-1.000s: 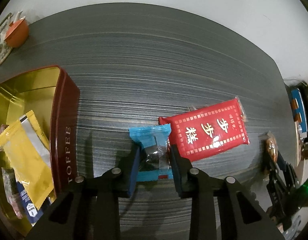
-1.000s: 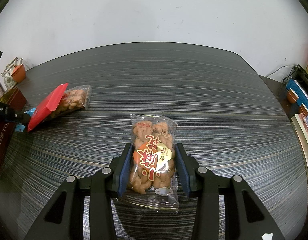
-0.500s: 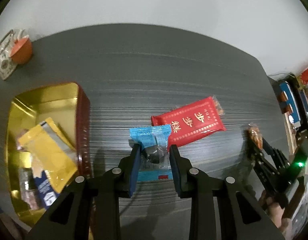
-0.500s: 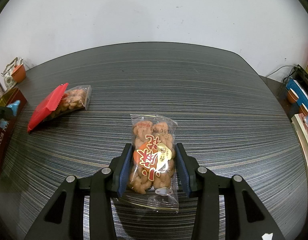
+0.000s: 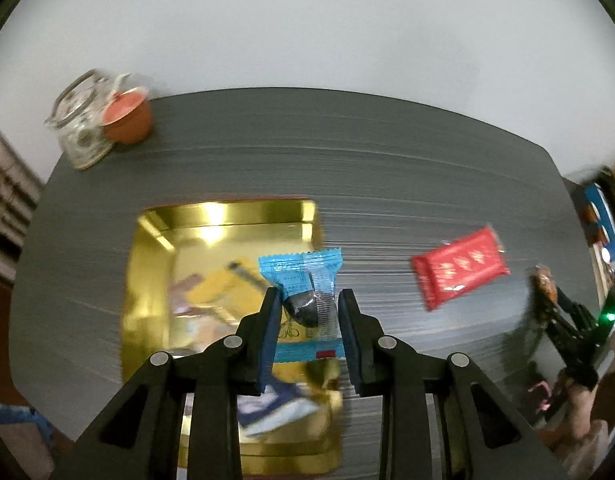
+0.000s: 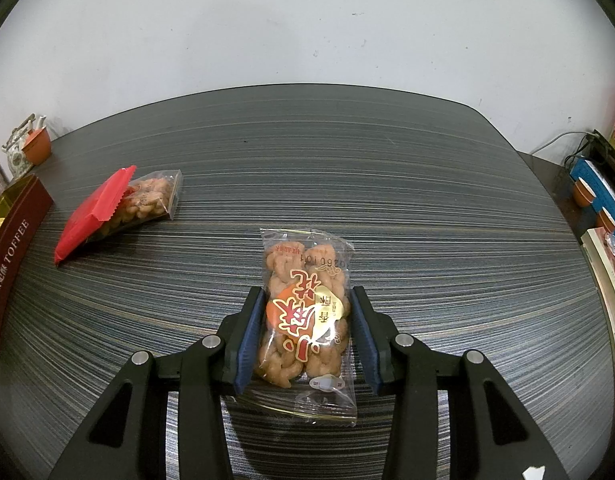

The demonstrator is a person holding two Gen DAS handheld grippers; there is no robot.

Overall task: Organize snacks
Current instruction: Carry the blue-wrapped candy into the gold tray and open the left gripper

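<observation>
The blue-wrapped snack (image 5: 307, 304) sits pinched in the left tongs (image 5: 307, 320), above the open gold tin (image 5: 227, 216) that holds other packets. The right tongs (image 6: 303, 332) clamp a clear bag of twists (image 6: 303, 320) on the worktop (image 6: 427, 200). Farther off lies a red packet (image 5: 459, 276).

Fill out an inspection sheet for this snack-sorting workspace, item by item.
Surface: dark striped table.
Job's things: gold-lined toffee tin holding several packets; red packet on the table; blue packet; twist snack bag.
Clutter: glass teapot and clay cup at the far corner.
Grippers: left tool shut on blue packet above the tin; right tool shut on twist snack bag.
Cables: grey cable beside the table.
Surroundings: white wall; books, cups at right.
</observation>
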